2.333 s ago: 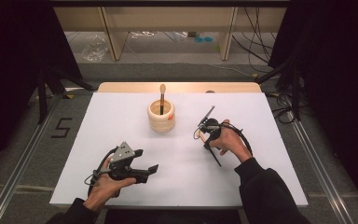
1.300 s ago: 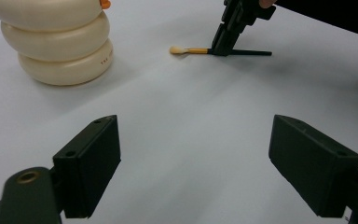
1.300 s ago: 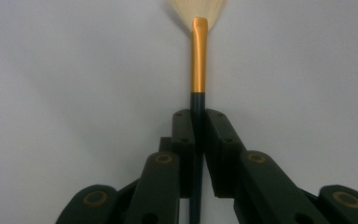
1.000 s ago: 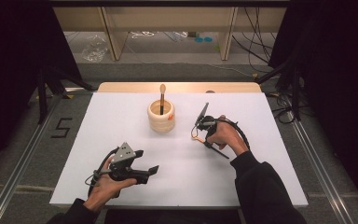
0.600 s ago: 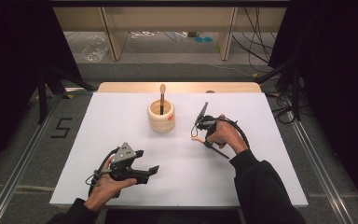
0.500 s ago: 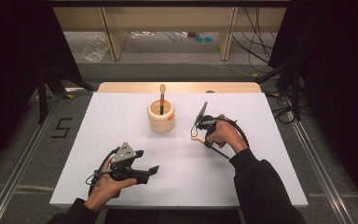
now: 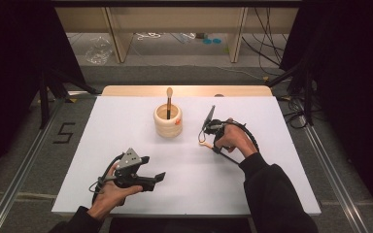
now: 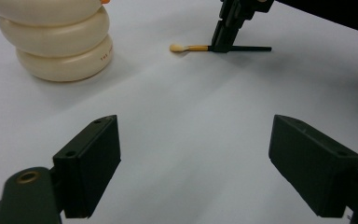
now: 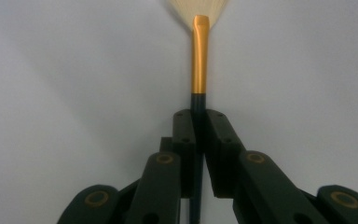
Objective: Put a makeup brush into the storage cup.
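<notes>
Gold-ferruled brush [image 9: 199, 60] now lies pinched in the lowered right gripper [image 9: 199, 116], ready for the holder [image 7: 168, 123]; left gripper [image 8: 193, 154] stays spread, idle.

White tabletop [image 7: 126, 121] on grey floor [image 7: 175, 73], black curtains [image 7: 9, 73] either side, wooden shelf [image 7: 175, 19] and cables [image 7: 267, 53] behind.

White surface [image 7: 126, 126] carries a cream ribbed pot [image 7: 168, 122] near its far middle; a makeup brush [image 8: 189, 47] lies flat just right of it.
</notes>
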Demonstrator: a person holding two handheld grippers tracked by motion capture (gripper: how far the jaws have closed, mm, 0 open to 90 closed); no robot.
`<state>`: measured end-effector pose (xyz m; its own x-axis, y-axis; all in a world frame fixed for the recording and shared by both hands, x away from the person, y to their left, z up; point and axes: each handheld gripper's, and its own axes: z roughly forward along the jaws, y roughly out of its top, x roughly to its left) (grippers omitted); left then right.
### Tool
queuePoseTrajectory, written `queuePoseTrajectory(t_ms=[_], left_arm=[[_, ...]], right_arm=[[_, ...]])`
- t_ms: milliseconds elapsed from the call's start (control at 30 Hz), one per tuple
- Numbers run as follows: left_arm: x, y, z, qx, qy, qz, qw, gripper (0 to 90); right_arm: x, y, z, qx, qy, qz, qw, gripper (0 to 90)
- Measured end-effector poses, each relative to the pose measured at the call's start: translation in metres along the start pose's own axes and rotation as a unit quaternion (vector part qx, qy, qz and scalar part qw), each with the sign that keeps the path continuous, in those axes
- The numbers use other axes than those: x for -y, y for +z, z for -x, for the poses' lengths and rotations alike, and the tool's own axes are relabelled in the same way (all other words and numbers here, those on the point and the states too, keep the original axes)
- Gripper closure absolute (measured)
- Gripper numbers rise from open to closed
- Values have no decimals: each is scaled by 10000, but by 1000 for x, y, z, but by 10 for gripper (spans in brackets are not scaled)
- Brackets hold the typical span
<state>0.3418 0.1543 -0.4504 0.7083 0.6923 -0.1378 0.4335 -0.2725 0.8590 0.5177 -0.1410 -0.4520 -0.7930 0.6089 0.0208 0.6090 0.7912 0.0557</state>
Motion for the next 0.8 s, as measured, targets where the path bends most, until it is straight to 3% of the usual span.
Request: queuePoseTrajectory(t_ms=[300, 433, 533, 800], left_arm=[[1, 0, -1, -12, -66, 49, 10000, 165], [1, 0, -1, -19, -65, 50, 10000, 165], [1, 0, -2, -22, -34, 41, 10000, 165], [0, -1, -2, -39, -64, 34, 10000, 166]], right_arm=[[2, -2, 1, 110, -97, 199, 9997, 832], [3, -6, 3, 119, -259, 497, 9984, 833], [5, -13, 5, 17, -170, 813, 9965, 833], [11, -27, 12, 31, -53, 1632, 9866, 832]])
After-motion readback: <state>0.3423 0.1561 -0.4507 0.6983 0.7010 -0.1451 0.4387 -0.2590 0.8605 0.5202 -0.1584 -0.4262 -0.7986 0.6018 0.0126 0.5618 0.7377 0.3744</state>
